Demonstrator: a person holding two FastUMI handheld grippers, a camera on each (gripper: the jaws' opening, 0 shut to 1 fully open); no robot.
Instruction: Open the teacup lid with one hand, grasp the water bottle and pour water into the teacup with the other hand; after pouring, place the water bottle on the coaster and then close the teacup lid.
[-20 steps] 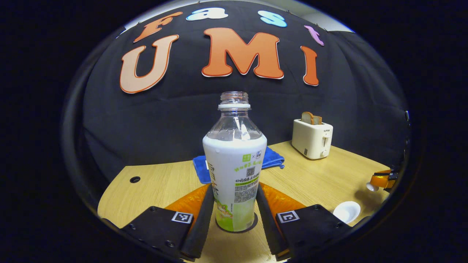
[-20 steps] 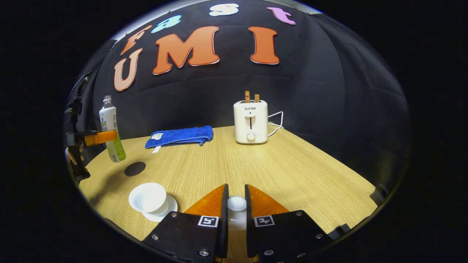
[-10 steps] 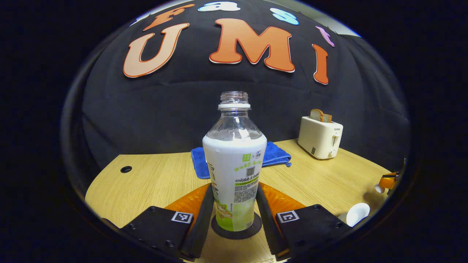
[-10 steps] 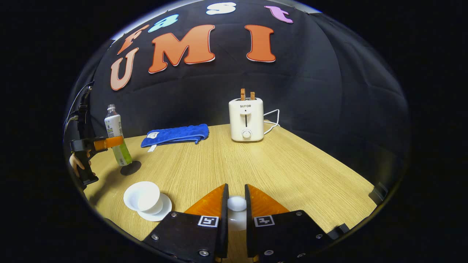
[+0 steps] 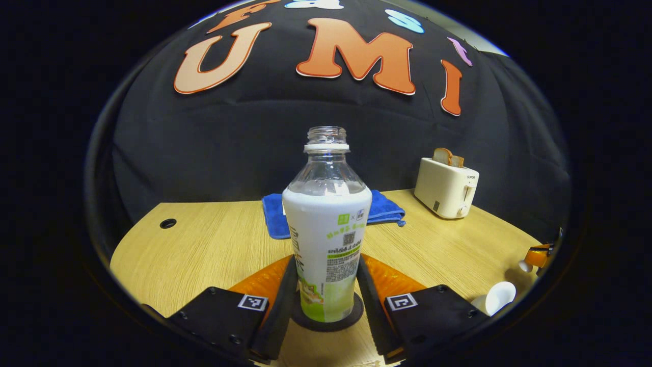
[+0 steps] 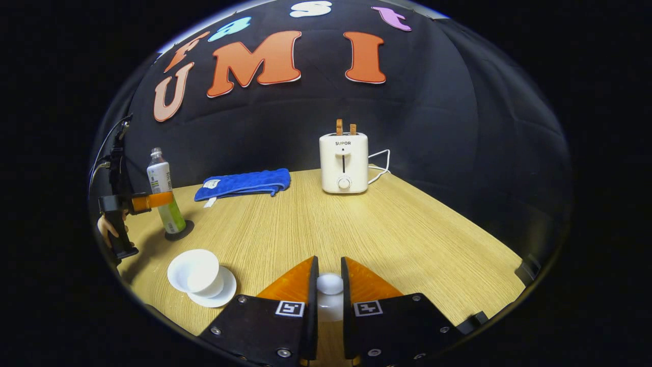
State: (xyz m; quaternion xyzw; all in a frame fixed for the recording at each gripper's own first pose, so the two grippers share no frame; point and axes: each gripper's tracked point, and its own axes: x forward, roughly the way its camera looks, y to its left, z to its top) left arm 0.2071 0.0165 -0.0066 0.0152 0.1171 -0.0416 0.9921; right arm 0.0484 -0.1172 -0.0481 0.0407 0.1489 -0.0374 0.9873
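Note:
An uncapped water bottle (image 5: 326,214) with a white and green label stands upright on a dark round coaster (image 5: 326,320). My left gripper (image 5: 326,265) is shut on its lower body, one finger on each side. In the right gripper view the same bottle (image 6: 164,188) and left gripper (image 6: 155,200) are at the far left, on the coaster (image 6: 179,230). An open white teacup (image 6: 196,269) sits on its saucer (image 6: 224,293) in front. My right gripper (image 6: 329,285) is shut on the knob of the white teacup lid (image 6: 329,284), held above the table.
A cream toaster (image 6: 344,163) with two slices of toast stands at the back of the wooden table (image 6: 387,239), its cord trailing right. A folded blue towel (image 6: 242,183) lies left of it. A hand (image 6: 107,227) holds the left gripper's handle. A cable hole (image 5: 167,223) is at the table's left.
The left gripper has brought the bottle over and down until it stands on the coaster. The right gripper has kept the lid, nearly still.

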